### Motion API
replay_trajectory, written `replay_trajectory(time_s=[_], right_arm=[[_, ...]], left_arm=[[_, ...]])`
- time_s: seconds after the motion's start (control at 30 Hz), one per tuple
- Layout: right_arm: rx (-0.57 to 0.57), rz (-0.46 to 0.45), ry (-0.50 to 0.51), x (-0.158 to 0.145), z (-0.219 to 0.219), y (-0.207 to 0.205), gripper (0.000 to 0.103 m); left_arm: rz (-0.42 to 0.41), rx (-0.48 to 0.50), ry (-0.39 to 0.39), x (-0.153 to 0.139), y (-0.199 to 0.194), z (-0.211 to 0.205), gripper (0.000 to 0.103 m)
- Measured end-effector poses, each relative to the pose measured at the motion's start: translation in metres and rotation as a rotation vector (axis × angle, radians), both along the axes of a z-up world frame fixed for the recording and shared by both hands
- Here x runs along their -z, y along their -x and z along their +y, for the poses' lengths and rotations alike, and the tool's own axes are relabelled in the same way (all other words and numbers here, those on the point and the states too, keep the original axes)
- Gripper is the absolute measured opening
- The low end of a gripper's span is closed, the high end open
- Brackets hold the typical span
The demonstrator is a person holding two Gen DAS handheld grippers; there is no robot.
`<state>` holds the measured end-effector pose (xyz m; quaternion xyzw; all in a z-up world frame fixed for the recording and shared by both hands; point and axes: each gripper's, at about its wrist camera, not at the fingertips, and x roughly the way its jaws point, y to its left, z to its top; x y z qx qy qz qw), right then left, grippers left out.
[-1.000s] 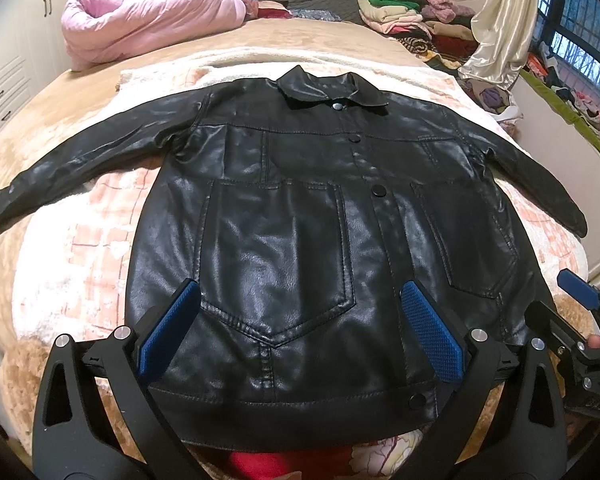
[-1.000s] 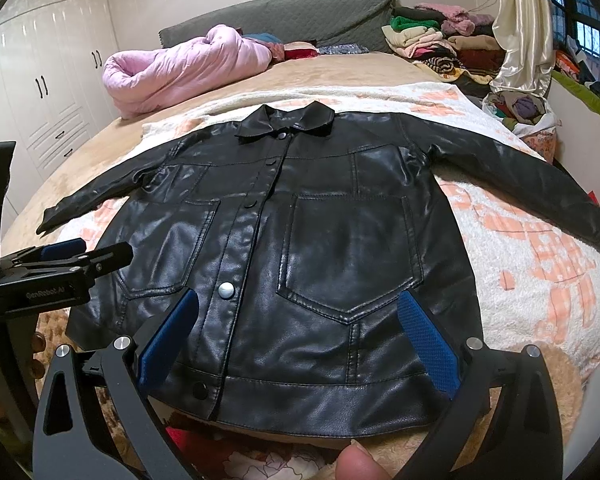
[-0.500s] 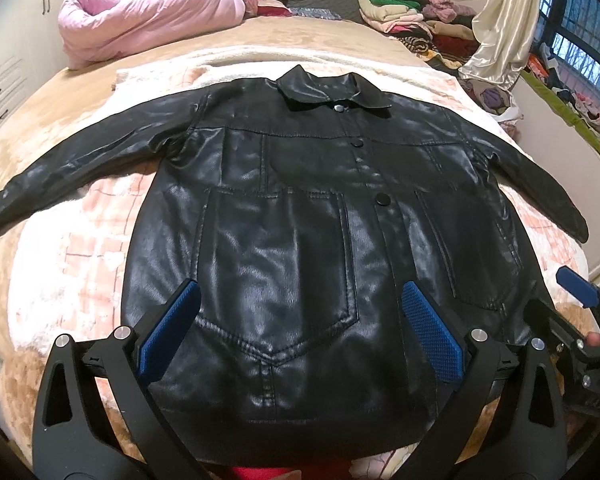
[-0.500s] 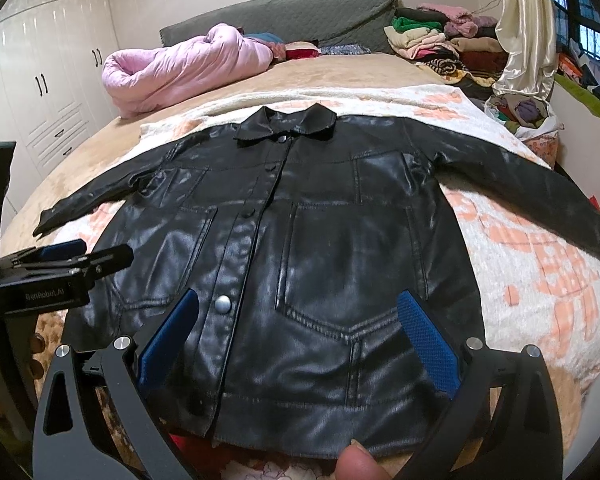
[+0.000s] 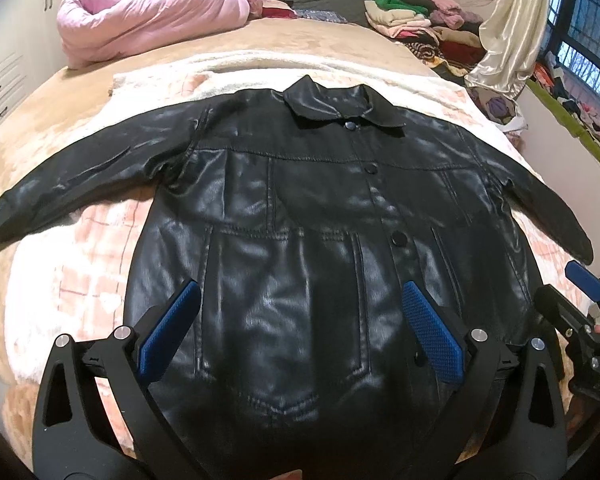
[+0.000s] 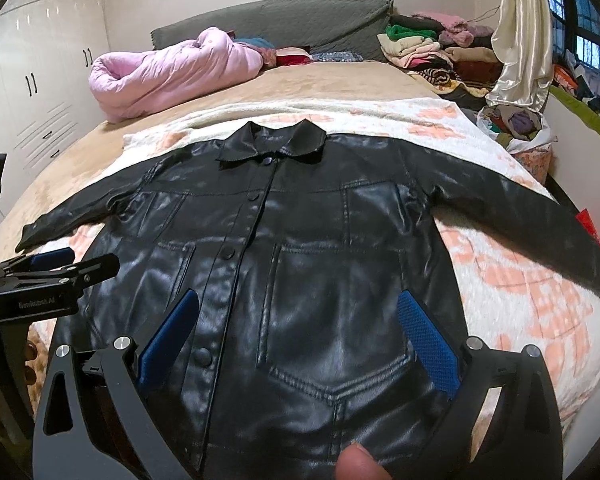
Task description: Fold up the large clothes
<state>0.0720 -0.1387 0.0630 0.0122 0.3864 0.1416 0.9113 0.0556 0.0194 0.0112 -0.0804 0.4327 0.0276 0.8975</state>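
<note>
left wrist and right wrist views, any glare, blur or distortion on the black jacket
Left wrist view: patchy white glare on the black jacket, strongest across its lower front; fisheye bends the bed into a dome, corners vignetted black. Right wrist view: similar sheen on the jacket, lower hem smeared soft; the window at upper right is bright, a blurred fingertip intrudes at the bottom edge.

A shiny black leather jacket point(image 5: 324, 248) lies flat, front up, buttoned, sleeves spread wide, collar away.
</note>
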Motion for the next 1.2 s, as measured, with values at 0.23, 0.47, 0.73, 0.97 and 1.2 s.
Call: replay_trajectory(time_s=[0.23,0.47,0.73,0.97,1.2], right_arm=[[0.007,-0.013,0.007,-0.010,0.006,-0.021,0.099],[0.031,-0.045,0.015,-0.028,0.013,-0.045,0.099],[0.028,-0.062,0.007,-0.045,0.019,-0.066,0.099],[0.034,-0.085,0.049,-0.056,0.023,-0.094,0.099],[0.093,-0.083,0.045,-0.056,0.012,-0.131,0.099]], left_arm=[[0.003,-0.014,0.002,-0.004,-0.016,0.008,0.094],[-0.007,-0.018,-0.001,-0.013,-0.029,0.013,0.094],[-0.010,-0.052,-0.002,-0.022,-0.054,0.023,0.094],[-0.041,-0.051,0.014,-0.036,-0.074,0.023,0.094],[-0.039,-0.068,0.022,-0.036,-0.099,0.020,0.094]])
